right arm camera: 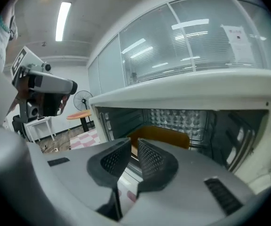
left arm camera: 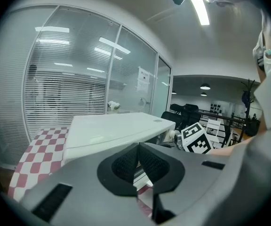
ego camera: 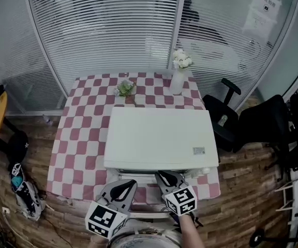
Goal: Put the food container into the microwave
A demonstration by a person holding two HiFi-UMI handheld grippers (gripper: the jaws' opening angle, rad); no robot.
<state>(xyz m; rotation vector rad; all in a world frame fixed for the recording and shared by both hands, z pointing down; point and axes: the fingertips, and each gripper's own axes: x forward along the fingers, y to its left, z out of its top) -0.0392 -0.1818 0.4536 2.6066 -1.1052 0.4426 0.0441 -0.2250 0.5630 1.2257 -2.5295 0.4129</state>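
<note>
Left gripper (left arm camera: pixel 138 153) clamped shut, empty; right gripper (right arm camera: pixel 134 147) barely parted, empty, facing the open microwave (right arm camera: pixel 196 86). The food container (right arm camera: pixel 163 135) sits inside, so closing up gently likely remains.

Microwave mouth: microwave (right arm camera: pixel 196 86) stands open before my right gripper (right arm camera: pixel 134 146); orange-brown container (right arm camera: pixel 166 135) takes the floor inside.
Left of microwave: I see bare checkered table (ego camera: pixel 82 149).
Behind: vase (ego camera: pixel 177 81) and small plant (ego camera: pixel 124 89), well apart from the mouth.
</note>
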